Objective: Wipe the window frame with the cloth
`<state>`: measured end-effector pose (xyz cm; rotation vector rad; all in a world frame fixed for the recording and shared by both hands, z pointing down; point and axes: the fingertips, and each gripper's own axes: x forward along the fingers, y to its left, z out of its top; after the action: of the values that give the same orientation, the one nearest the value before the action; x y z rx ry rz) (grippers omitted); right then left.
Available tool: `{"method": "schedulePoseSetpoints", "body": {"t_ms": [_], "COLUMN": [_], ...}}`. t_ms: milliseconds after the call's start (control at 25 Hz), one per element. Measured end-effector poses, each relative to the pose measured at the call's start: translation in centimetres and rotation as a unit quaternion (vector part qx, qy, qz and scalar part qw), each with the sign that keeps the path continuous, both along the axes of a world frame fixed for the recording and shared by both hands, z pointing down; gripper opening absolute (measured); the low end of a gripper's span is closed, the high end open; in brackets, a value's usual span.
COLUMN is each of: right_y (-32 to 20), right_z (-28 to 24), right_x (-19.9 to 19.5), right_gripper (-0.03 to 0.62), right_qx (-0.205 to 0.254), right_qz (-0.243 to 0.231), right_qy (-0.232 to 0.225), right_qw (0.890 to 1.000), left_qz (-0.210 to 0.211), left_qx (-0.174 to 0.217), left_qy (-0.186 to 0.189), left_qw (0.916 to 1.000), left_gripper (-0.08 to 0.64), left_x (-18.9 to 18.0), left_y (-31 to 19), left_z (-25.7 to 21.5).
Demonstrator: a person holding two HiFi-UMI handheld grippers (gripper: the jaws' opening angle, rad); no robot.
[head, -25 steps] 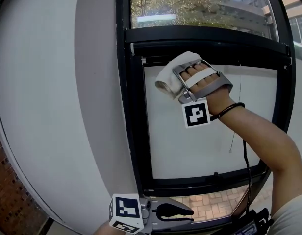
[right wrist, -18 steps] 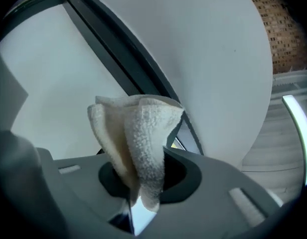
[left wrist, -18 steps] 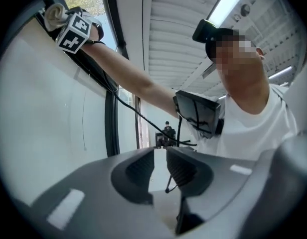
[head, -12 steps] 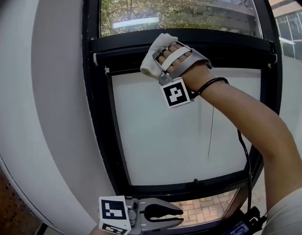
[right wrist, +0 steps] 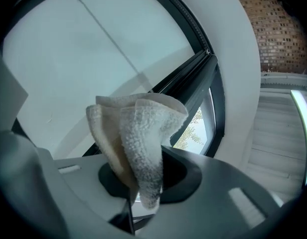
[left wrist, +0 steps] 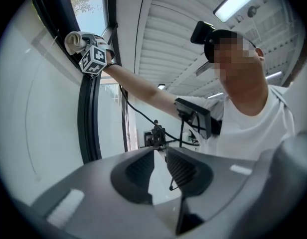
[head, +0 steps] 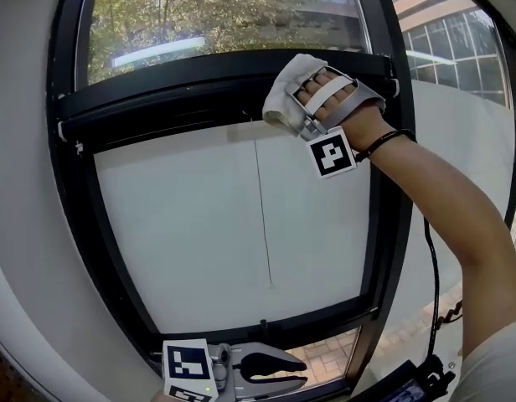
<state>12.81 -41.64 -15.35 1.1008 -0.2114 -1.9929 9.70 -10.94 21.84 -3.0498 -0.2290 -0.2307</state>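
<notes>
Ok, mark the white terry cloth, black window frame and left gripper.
white terry cloth (right wrist: 137,133), right gripper view, folded middle.
black window frame (head: 199,86), head view, horizontal bar.
left gripper (left wrist: 160,151), left gripper view, between fingertips.

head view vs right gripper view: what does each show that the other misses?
Head view only: the left claw held low near the bottom of the window frame, the person's forearm stretched upward, and the marker cube on the right claw. Right gripper view only: the right claw's jaws clamped on the bunched cloth. Both: the cloth, the dark frame and the pale panel set in it.
</notes>
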Motion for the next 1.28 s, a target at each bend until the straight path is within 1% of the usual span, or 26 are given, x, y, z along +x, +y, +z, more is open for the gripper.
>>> {"method": "schedulePoseSetpoints", "body": {"t_ms": [80,160,240,320,480,600,680,760,840,880,920,960,1000,1040,1080,1120,1200,1280], "right_y": [-0.8,-1.5,-2.7,-3.8,-5.0,-5.5,-5.7,-5.7,-5.1,-4.6,-4.0,-3.7,-3.9,-4.4,-5.1,-5.8,-6.7,-7.1], "right_z": [-0.1,-0.1,0.4,0.7,1.0,0.9,0.9,1.2,0.9,0.7,0.6,0.8,1.2,2.1,3.3,4.6,7.2,9.3], "right_x": [4.7,9.2,13.7,18.1,24.2,28.2,29.4,29.4,28.9,28.7,28.8,29.2,29.6,30.0,30.2,30.3,30.4,30.3], "right_gripper": [0.074,0.074,0.074,0.074,0.074,0.074,0.074,0.074,0.074,0.077,0.077,0.077,0.077,0.077,0.077,0.077,0.077,0.077], "right_qx": [0.0,-0.007,-0.036,-0.057,-0.066,-0.054,-0.052,-0.067,-0.09,-0.1,-0.11,-0.121,-0.132,-0.146,-0.161,-0.172,-0.184,-0.183], "right_qz": [0.02,0.031,0.032,0.046,0.078,0.114,0.122,0.11,0.069,0.037,0.001,-0.029,-0.049,-0.055,-0.053,-0.046,-0.032,-0.028], "right_qy": [-0.003,-0.014,-0.039,-0.063,-0.084,-0.081,-0.082,-0.099,-0.141,-0.175,-0.219,-0.268,-0.31,-0.338,-0.352,-0.354,-0.344,-0.336], "right_qw": [1.0,0.999,0.998,0.995,0.991,0.989,0.988,0.987,0.983,0.979,0.969,0.955,0.94,0.928,0.921,0.918,0.92,0.924], "left_qz": [0.009,0.015,0.017,0.021,0.025,0.023,0.021,0.022,0.02,0.018,0.015,0.011,0.009,0.008,0.007,0.005,0.004,0.007], "left_qx": [-0.002,-0.003,-0.003,-0.005,-0.008,-0.008,-0.009,-0.007,0.001,0.004,0.007,0.01,0.013,0.015,0.017,0.017,0.02,0.023], "left_qy": [0.0,-0.001,-0.003,-0.006,-0.01,-0.013,-0.014,-0.016,-0.009,-0.003,0.005,0.015,0.026,0.035,0.039,0.039,0.035,0.03], "left_qw": [1.0,0.9999,0.9998,0.9998,0.9996,0.9996,0.9996,0.9996,0.9998,0.9998,0.9999,0.9998,0.9995,0.9993,0.9991,0.9991,0.9992,0.9993], "left_gripper": [0.097,0.097,0.097,0.097,0.097,0.097,0.097,0.097,0.097,0.097,0.097,0.097,0.097,0.097,0.097,0.097,0.097,0.097], "left_x": [2.0,4.0,5.9,7.5,9.4,10.2,10.6,10.9,11.2,11.5,11.9,12.4,12.9,13.3,13.5,13.7,14.1,14.4], "left_y": [-0.5,-0.9,-1.4,-1.9,-2.5,-2.9,-3.0,-2.9,-2.8,-2.6,-2.4,-2.1,-1.9,-1.8,-1.9,-2.1,-2.3,-2.2], "left_z": [0.0,0.1,0.3,0.6,0.8,0.9,1.0,1.0,0.4,-0.2,-1.2,-2.4,-3.6,-4.4,-4.9,-5.0,-4.9,-4.8]}}
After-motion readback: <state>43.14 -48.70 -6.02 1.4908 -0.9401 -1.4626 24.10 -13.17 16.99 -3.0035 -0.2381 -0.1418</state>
